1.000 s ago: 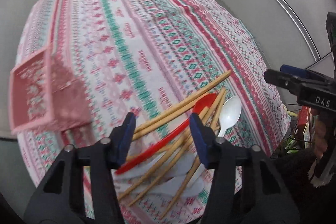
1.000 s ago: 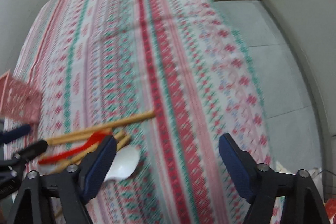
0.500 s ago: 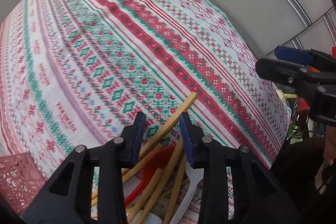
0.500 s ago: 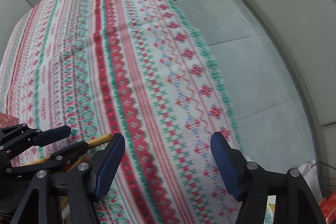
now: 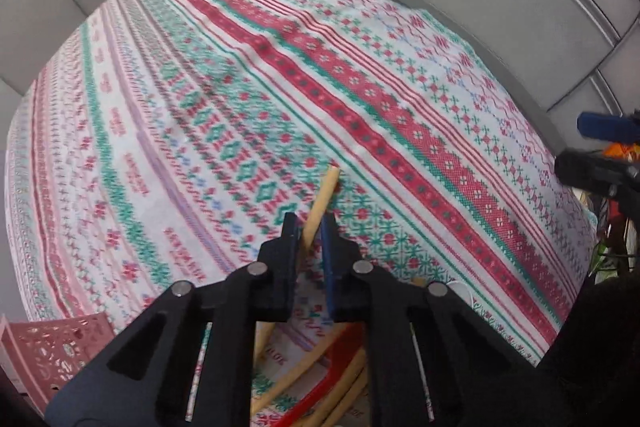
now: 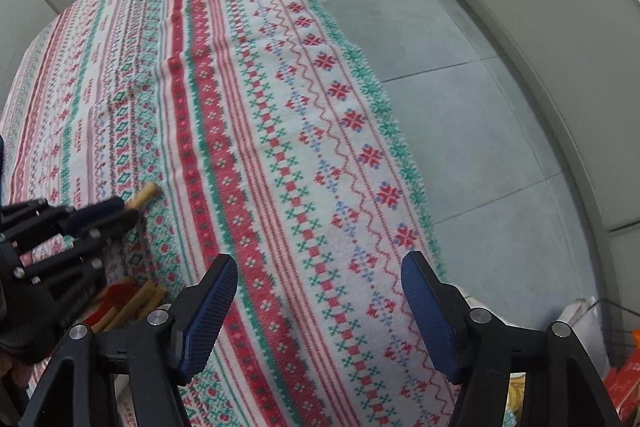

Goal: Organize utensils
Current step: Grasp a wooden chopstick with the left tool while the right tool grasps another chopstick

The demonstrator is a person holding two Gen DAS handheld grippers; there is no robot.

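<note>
Left wrist view: steeply down-tilted left gripper, jaws just closing, pinches a tan wooden chopstick over the patterned woven tablecloth; right gripper hangs spread wide, empty

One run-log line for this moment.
left hand-held gripper: closing on chopstick | right hand-held gripper: open, empty | pink basket: no utensils visible
</note>
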